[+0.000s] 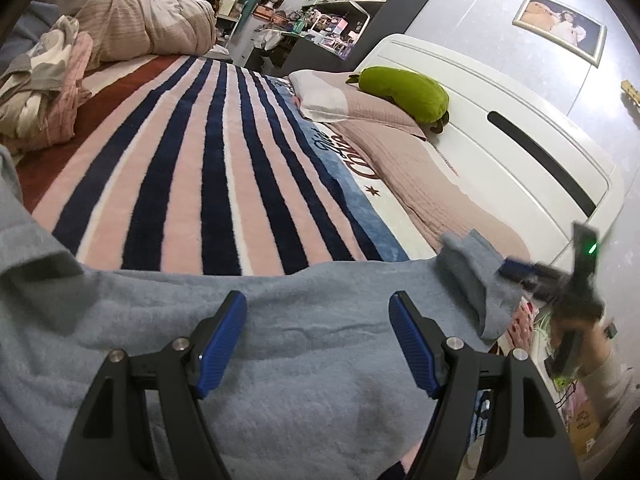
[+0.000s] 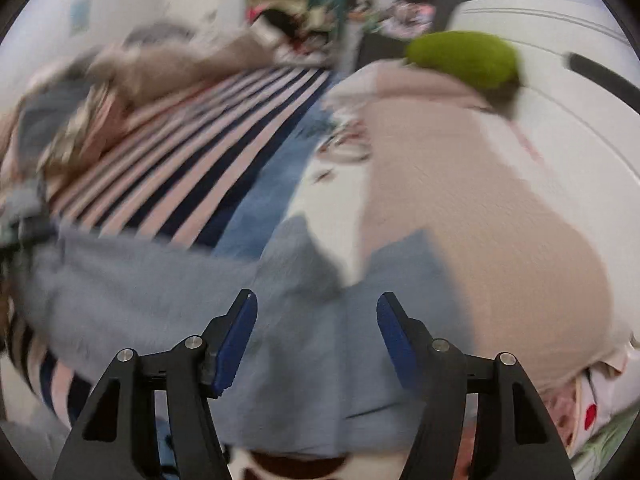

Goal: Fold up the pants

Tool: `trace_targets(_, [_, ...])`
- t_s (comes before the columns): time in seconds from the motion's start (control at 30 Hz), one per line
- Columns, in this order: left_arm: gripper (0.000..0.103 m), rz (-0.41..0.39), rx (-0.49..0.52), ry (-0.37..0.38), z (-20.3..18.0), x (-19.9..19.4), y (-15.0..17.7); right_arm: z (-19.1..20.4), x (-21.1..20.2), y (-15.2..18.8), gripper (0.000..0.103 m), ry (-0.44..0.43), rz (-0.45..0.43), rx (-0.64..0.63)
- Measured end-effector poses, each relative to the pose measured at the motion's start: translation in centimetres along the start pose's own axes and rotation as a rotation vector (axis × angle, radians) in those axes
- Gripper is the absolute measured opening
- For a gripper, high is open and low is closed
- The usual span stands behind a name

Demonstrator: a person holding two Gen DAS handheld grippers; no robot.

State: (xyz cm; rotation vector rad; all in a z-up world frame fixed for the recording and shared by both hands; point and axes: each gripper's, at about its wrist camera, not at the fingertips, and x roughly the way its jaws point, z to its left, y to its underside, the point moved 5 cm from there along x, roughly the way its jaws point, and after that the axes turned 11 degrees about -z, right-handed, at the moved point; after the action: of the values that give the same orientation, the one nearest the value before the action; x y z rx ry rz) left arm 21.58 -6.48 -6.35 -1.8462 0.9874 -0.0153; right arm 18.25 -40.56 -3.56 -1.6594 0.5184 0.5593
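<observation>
Pants (image 1: pixel 304 340), light grey-blue fleece, are lying spread across the near edge of the bed, over the striped blanket (image 1: pixel 192 168). In the left wrist view the cloth is filling the whole foreground, edge running flat from left to right.

Left tongs (image 1: pixel 318 340) are hovering over the pants with jaws standing wide apart, blue pads (image 1: pixel 222 350) facing each other, nothing between them. Whether the pad tips are touching the fleece, cannot tell.

Right tongs (image 2: pixel 316 340) are also gaping wide, over the right end of the pants (image 2: pixel 280 340). The right wrist view is heavily motion-blurred. Nothing is being held between the jaws. From the left wrist view the right tongs (image 1: pixel 516 270) are showing blurred at the far right, just beside a raised flap of the fabric; contact with it cannot be settled. A hand in a pale sleeve (image 1: pixel 576 324) is gripping the tool there.

A corner of the pants is standing up in a fold at the right end, near the pink quilted pillow (image 1: pixel 400 152). A green plush (image 1: pixel 404 94) is resting on the pillows against the white headboard (image 1: pixel 520 152). A heap of other clothes (image 1: pixel 44 88) is sitting at the far left of the blanket, well apart from the pants. Cluttered shelves (image 1: pixel 344 8) are standing beyond the bed, and a framed picture (image 1: pixel 560 28) is hanging on the wall.
</observation>
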Motion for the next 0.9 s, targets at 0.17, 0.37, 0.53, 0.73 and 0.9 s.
trace_targets(0.17, [0.07,0.006,0.002,0.003,0.1,0.1,0.1,5.0,4.9,4.9,0.056,0.051,0.13,-0.182])
trace_targets(0.37, [0.07,0.009,0.005,-0.007,0.5,0.2,0.1,1.3,3.4,3.0,0.008,0.281,0.057,-0.295])
trace_targets(0.53, [0.07,-0.006,0.002,0.0,0.5,-0.1,-0.3,-5.8,0.6,0.9,0.019,0.364,0.022,-0.129])
trace_targets(0.73, [0.07,-0.017,0.003,-0.028,1.0,-0.6,-0.6,-10.1,-2.0,-0.1,0.042,0.464,-0.015,-0.044])
trace_targets(0.9, [0.07,-0.071,-0.01,-0.124,3.0,-4.3,-1.6,-7.7,-3.4,-1.7,0.043,0.357,-0.073,-0.012])
